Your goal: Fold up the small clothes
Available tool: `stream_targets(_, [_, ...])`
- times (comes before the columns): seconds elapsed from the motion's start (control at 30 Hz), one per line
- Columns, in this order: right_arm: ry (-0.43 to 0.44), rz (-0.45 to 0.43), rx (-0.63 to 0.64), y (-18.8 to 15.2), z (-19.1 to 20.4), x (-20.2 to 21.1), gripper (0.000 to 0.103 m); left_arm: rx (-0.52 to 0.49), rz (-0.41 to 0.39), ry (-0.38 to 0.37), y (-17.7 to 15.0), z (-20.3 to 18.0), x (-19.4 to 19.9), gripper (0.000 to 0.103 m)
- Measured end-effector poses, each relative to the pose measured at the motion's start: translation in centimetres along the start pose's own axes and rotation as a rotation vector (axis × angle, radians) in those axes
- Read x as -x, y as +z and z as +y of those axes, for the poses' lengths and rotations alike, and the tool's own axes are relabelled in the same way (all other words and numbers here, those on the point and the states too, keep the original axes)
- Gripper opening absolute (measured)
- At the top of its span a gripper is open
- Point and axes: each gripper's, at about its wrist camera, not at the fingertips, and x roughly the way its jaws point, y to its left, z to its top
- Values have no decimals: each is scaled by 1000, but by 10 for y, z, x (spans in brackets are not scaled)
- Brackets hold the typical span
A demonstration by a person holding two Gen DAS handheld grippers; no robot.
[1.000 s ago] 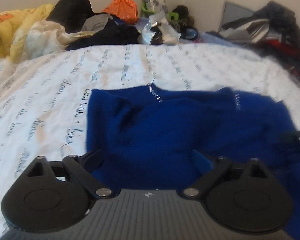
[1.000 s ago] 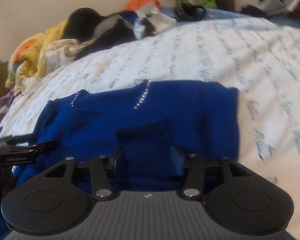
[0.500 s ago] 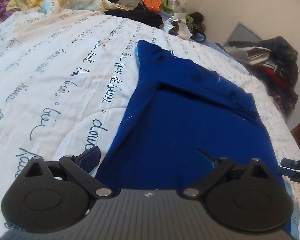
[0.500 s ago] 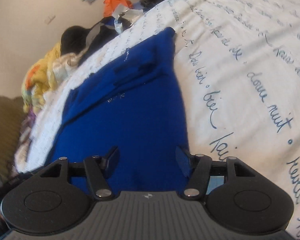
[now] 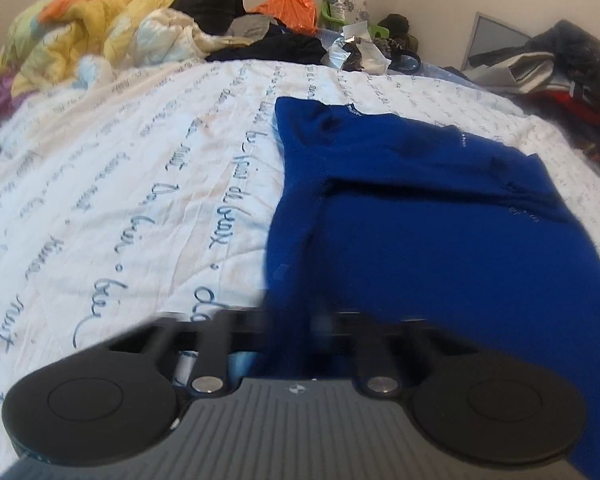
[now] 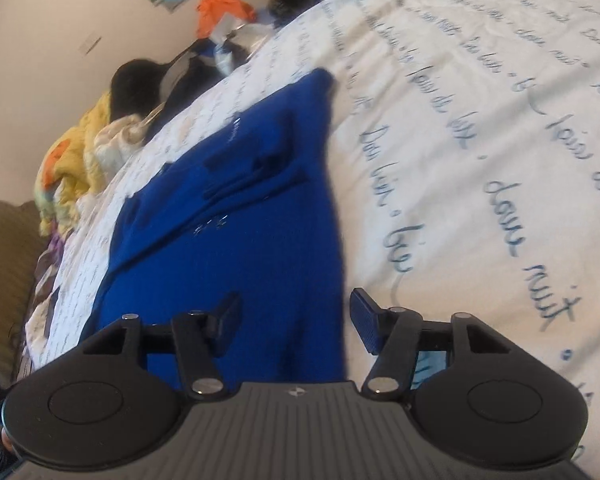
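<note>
Left hand-held gripper [image 5: 290,344], blurred, pinches the blue garment's [image 5: 420,232] edge; right hand-held gripper [image 6: 294,320] is closing around it.

Left claw [image 5: 288,340] clamped tight, right claw [image 6: 294,320] closing (angled downward)

We see a blue garment [image 5: 420,220] of soft, matt knit cloth on a white quilted cotton bedspread [image 5: 120,200]. Each claw's housing looks like matt black plastic with shiny metal pivot pins.
</note>
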Motion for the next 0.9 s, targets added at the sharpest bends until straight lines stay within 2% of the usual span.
stream_targets(0.03, [7,32,28,-1,4,-5,12,9,-5,1,1,2,0,5])
stream_targets(0.07, [-6,70,44,-3,6,-12,3,19,-7,3,2,5,1,5])
stream_targets(0.17, [-34,22,117,-3,11,7,3,32,-57,23,2,17,18,6])
stream_targets(0.23, [-40,-24,81,-2,-1,23,3,30,-33,9,-1,24,19,6])
stream_targets(0.3, [-67,4,59,-6,-15,18,3,25,-9,-1,-9,26,12,8])
stream_targets(0.37, [-20,-8,7,-13,-19,23,6,31,-7,-22,-11,26,17,16])
stream_targets(0.4, [-8,-1,-27,-16,-20,27,7,63,5,-47,-11,28,23,27])
stream_targets(0.43, [9,1,-55,-21,-22,34,15,98,19,-83,-14,33,29,61])
stream_targets(0.47, [39,4,-81,-27,-23,40,29,137,25,-125,-19,38,36,79])
stream_targets(0.5, [75,16,-103,-36,-25,48,38,177,22,-162,-27,42,45,102])
stream_targets(0.53, [113,36,-122,-45,-26,54,54,205,24,-190,-36,45,54,98])
stream_targets(0.57, [153,47,-138,-54,-27,60,56,226,60,-217,-45,48,58,96])
stream_targets(0.6, [182,71,-154,-62,-29,63,56,237,62,-236,-54,49,64,94])
stream_targets(0.7, [250,107,-186,-81,-26,67,54,218,48,-222,-72,43,81,92])
stream_targets(0.73, [247,105,-171,-83,-24,68,44,199,45,-200,-73,39,83,85])
stream_targets(0.77, [211,112,-152,-83,-21,68,12,186,39,-175,-74,36,84,76])
stream_targets(0.8, [159,131,-131,-83,-20,65,2,178,36,-158,-73,36,84,73])
stream_targets(0.9, [124,122,-97,-77,-21,71,2,201,63,-173,-69,43,84,68])
